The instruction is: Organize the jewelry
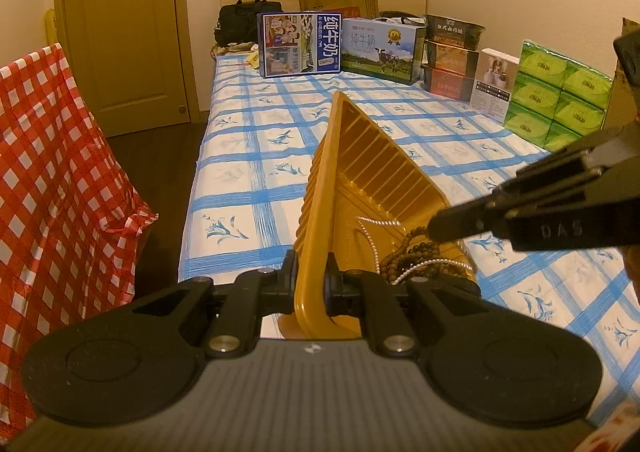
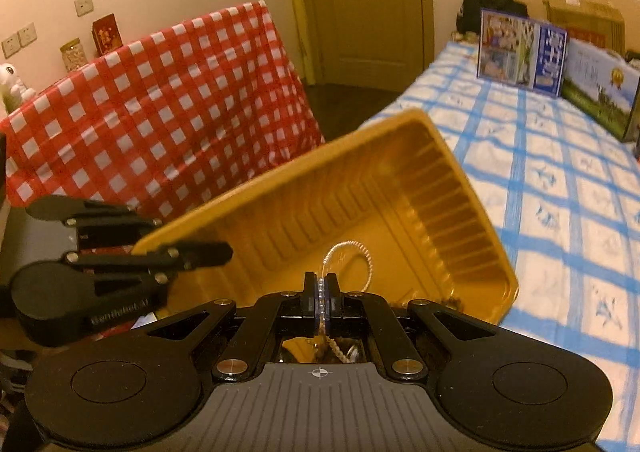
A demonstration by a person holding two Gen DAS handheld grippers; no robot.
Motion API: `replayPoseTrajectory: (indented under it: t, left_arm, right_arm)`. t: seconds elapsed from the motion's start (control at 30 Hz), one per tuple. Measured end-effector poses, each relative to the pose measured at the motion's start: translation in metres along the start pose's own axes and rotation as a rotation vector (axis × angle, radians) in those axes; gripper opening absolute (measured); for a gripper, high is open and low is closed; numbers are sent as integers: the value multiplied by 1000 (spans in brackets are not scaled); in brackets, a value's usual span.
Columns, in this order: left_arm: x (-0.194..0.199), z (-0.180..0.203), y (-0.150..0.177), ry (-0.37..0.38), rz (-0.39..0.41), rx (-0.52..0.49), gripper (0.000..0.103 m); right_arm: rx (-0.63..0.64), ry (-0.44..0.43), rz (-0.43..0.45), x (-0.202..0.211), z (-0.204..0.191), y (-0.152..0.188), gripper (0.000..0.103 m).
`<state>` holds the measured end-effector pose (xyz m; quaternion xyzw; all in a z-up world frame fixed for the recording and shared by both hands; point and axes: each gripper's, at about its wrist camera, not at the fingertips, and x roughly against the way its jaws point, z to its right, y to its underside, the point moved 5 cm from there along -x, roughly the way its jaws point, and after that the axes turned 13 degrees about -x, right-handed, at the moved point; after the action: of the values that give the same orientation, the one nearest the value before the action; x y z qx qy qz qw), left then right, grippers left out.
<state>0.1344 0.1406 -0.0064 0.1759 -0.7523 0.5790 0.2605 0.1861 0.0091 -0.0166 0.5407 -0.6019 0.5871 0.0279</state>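
Left wrist: left gripper (image 1: 312, 284) clamps tray (image 1: 360, 171) rim; right gripper (image 2: 321, 302) pinches pearl strand (image 2: 352, 252); milk boxes (image 1: 300, 43) behind.

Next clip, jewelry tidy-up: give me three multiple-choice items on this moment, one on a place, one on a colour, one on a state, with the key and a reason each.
1. Where does the brown bead string lie?
A. on the bedsheet
B. in the tray
C. on the red checked cloth

2. What colour is the tray?
A. golden yellow
B. white
C. green

3. What is the left gripper doing?
A. hanging open above the bed
C. clamping the pearl strand
B. clamping the tray's rim

Key:
1 B: the bead string sits in the near end of the tray, beside the pearl strand.
2 A: walls and floor of the tray are golden yellow in both views.
3 B: the left gripper has the tray's rim pinched between its fingers; the strand runs through the shut right gripper.
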Motion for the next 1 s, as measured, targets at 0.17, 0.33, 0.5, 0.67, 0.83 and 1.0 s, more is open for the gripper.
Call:
replayPoseTrajectory:
  t: [0.17, 0.33, 0.5, 0.67, 0.83, 1.0]
  left_arm:
    - [0, 0, 0, 0, 0, 0, 10]
    - [0, 0, 0, 0, 1, 0, 10]
    - [0, -1, 3, 0, 0, 4, 10]
    - [0, -2, 7, 0, -3, 16, 10]
    - [-2, -5, 8, 4, -9, 28, 10]
    - [-2, -10, 12, 10, -17, 53, 10]
  right_arm:
    - [-52, -33, -26, -5, 4, 3, 2]
    - [-108, -57, -15, -2, 9, -1, 3]
    - [-138, -34, 38, 10, 19, -5, 34]
    - [-171, 0, 78, 27, 31, -1, 39]
    - [-230, 27, 88, 40, 45, 14, 42]
    - [-301, 48, 95, 51, 60, 31, 43]
